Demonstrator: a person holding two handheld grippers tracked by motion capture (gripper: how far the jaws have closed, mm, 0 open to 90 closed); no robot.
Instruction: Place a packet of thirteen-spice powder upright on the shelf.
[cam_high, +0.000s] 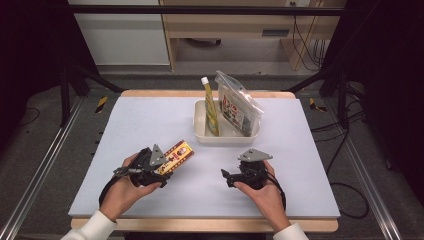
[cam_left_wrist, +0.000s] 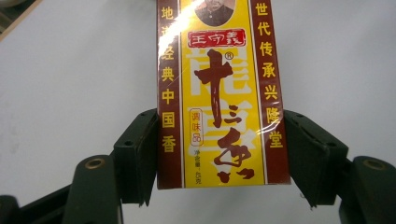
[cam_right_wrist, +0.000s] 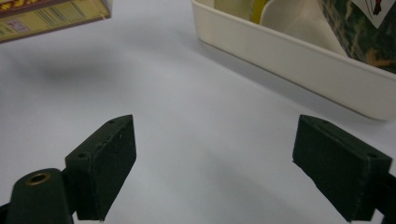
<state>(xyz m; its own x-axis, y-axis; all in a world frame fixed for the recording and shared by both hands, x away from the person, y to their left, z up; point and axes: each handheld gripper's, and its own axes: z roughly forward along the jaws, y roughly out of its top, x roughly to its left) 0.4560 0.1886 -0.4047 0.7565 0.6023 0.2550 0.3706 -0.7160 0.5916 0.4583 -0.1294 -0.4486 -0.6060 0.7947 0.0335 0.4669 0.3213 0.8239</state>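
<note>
A yellow-and-maroon seasoning box (cam_high: 180, 152) printed with Chinese characters is held at its near end by my left gripper (cam_high: 164, 167), over the left half of the table. In the left gripper view both pads press the long sides of the box (cam_left_wrist: 217, 70), so the left gripper (cam_left_wrist: 219, 154) is shut on it. The box (cam_right_wrist: 46, 16) hangs a little above the white mat, with a soft shadow under it. My right gripper (cam_high: 235, 176) rests low at the front right. Its jaws stand wide apart, and the right gripper (cam_right_wrist: 215, 163) has nothing between them.
A cream tray (cam_high: 200, 135) stands at the back centre of the white mat (cam_high: 150, 115), its wall (cam_right_wrist: 289, 51) close ahead of my right gripper. In it stand a yellow squeeze bottle (cam_high: 211, 107) and a clear zip bag (cam_high: 237, 105) of packets.
</note>
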